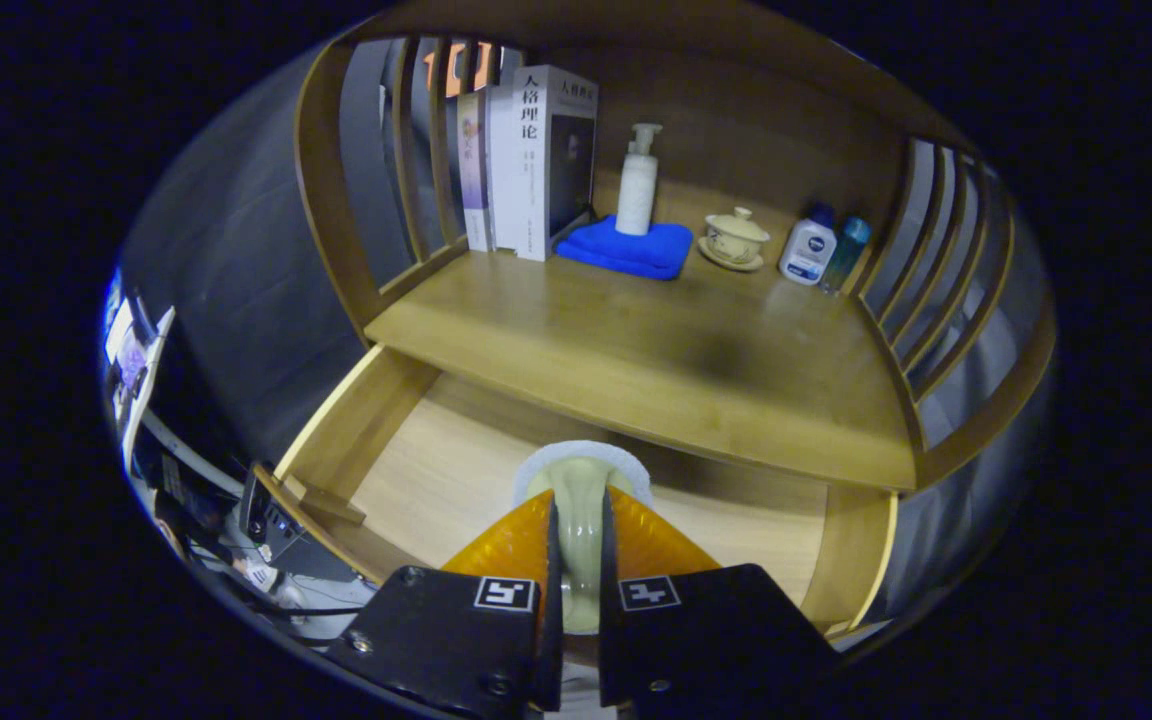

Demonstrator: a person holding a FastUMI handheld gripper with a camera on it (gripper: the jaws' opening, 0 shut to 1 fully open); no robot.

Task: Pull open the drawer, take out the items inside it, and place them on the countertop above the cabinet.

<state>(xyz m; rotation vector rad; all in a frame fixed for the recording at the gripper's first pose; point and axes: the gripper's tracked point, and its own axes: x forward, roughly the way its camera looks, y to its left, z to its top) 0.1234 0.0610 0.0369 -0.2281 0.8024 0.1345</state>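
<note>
In the gripper view, we see the gripper (578,560) closed on a pale round item with a white rim (581,480), both fingers pressing its sides, above the open drawer (436,470). Beyond it lies the table (636,340) above the cabinet, carrying books (531,160), a pump bottle (638,180) on a blue cloth (626,250), a lidded cup (736,238) and two small bottles (821,250).
</note>
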